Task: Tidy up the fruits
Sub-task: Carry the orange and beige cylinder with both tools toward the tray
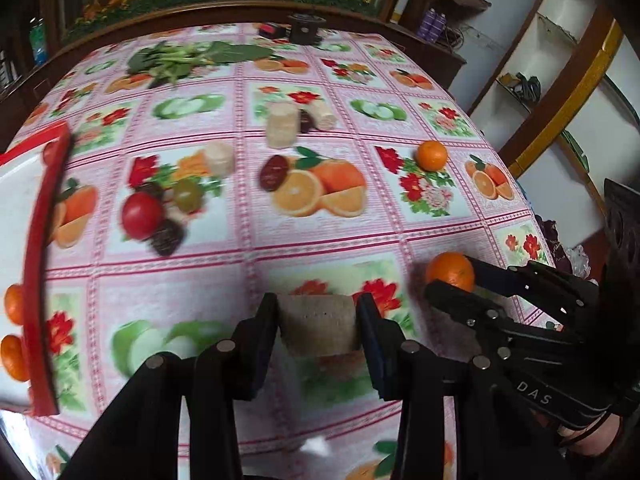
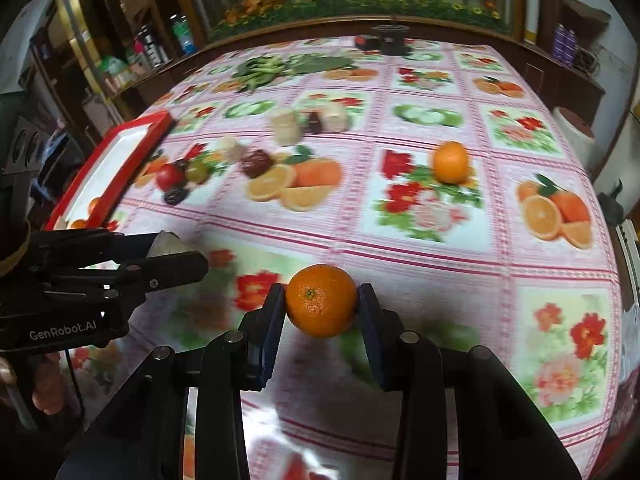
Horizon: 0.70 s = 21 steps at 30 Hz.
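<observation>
L tool [image 1: 318, 322] grips pale chunk [image 1: 318, 326], R tool [image 2: 322, 304] grips orange [image 2: 322, 300].

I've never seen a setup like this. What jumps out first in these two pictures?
Probably the bright orange pinched in the right gripper above the loud fruit-print tablecloth. Beside it, the left gripper clamps a pale beige cylindrical chunk. At the table's left edge sits a red-rimmed white tray holding oranges.
</observation>
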Tool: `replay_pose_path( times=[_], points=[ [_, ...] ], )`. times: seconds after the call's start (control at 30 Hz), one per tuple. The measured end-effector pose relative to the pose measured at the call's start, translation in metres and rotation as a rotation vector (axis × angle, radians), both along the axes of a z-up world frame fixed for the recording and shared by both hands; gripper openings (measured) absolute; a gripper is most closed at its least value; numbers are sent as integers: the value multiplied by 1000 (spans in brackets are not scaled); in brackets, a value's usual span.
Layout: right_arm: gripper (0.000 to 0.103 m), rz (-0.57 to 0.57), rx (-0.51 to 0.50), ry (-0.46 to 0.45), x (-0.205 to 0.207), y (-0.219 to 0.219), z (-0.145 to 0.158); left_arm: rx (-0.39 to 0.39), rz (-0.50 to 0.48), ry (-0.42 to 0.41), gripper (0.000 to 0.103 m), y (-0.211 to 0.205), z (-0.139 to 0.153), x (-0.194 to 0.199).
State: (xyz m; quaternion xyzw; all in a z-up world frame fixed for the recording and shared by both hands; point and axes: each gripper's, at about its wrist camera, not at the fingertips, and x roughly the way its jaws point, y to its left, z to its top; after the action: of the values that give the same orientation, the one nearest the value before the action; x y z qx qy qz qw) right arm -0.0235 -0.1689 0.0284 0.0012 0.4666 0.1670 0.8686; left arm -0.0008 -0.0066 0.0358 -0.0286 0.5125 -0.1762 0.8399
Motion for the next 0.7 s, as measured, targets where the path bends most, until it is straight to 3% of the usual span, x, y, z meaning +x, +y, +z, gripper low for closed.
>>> replay_pose_path(
  times=[0.7],
  points=[
    [36, 295, 48, -28, 42, 188, 32, -16, 342, -51, 43, 184, 15, 0]
  ],
)
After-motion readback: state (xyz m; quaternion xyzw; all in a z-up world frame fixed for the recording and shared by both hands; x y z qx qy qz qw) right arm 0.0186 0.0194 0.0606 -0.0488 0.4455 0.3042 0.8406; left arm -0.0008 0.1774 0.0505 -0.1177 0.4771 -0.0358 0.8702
